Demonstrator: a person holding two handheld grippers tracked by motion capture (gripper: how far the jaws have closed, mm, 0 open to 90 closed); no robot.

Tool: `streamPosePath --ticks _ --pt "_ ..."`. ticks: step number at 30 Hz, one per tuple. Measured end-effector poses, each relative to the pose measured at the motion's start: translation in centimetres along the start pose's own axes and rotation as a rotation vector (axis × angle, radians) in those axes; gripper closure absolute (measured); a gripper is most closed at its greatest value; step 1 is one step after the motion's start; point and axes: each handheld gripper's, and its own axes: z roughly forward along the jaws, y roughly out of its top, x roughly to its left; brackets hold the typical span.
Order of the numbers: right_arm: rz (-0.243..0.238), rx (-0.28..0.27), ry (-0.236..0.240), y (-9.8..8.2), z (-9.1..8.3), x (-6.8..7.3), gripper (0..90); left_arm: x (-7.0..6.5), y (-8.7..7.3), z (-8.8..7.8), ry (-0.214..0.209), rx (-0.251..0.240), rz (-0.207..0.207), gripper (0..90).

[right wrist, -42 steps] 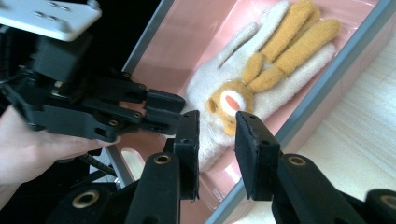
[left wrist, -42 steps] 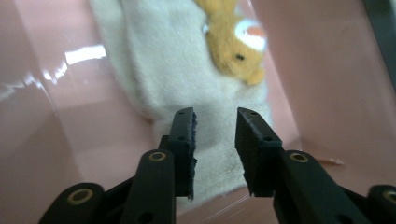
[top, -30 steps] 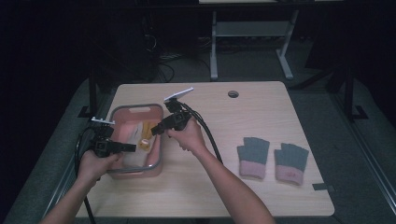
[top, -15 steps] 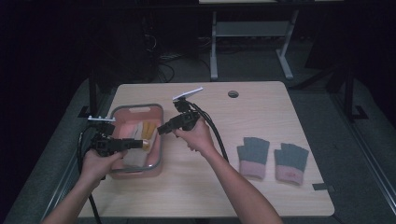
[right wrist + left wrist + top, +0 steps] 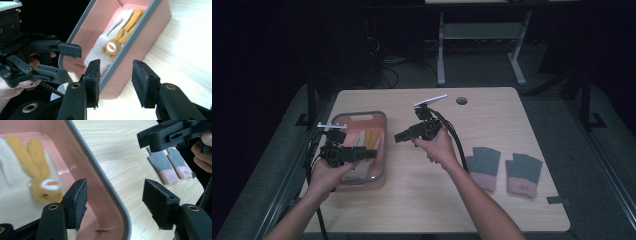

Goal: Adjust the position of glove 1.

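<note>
Nearest the person, left gripper (image 5: 371, 154) held over the near right part of the pink plastic bin with grey rim (image 5: 382, 150); jaws spread, just opened wider, nothing between the pads. Half a second ago lower and closer in over the bin contents; now lifted slightly and drawn back. Right gripper (image 5: 398, 136) held above bare tabletop just right of the bin, jaws likewise parted and just widened, empty. A second ago over the bin interior; now clear of the rim.

Inside the bin: cream fleece glove with orange rabbit-shaped plush trim (image 5: 40, 182), lying flat on the floor of the bin, touched by neither gripper. Same item confirmed from the right gripper view (image 5: 113, 47), resting against the long wall.

Judgement: release completed, deposit of this item done, both tools withdrawing.

Farther right on the light wooden table (image 5: 492, 110): pair of grey knitted gloves with pink cuffs (image 5: 504, 169), side by side, well apart from the bin and untouched. Likely next items for collection. Small dark round hole (image 5: 461, 101) near the far edge.
</note>
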Motion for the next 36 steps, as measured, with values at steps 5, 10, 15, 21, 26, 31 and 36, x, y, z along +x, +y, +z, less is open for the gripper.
streamPosePath --ticks 5,10,15,21,26,31,36 --pt "0.009 -0.014 -0.001 -0.6 -1.1 -0.7 56.1 -1.0 0.3 0.8 -0.016 0.003 0.014 33.8" --pt "0.021 -0.027 -0.006 -1.3 -2.4 -1.7 54.9 -2.1 0.5 1.8 -0.035 0.018 0.030 31.5" --pt "0.033 -0.042 -0.014 -1.9 -3.8 -2.6 52.2 -3.1 0.8 2.8 -0.057 0.028 0.040 28.8" --pt "0.052 -0.064 -0.031 -2.7 -5.7 -3.6 49.4 -4.4 1.2 4.0 -0.071 0.034 0.062 25.0" --pt "0.069 -0.085 -0.028 -3.4 -7.0 -4.3 46.7 -5.6 1.3 5.0 -0.091 0.051 0.075 24.3" --pt "0.078 -0.095 -0.044 -4.2 -8.1 -5.0 45.7 -6.5 1.5 5.9 -0.101 0.053 0.085 23.7" --pt "0.077 -0.110 -0.061 -4.9 -9.5 -5.6 43.4 -7.3 1.6 6.6 -0.114 0.049 0.098 23.3"
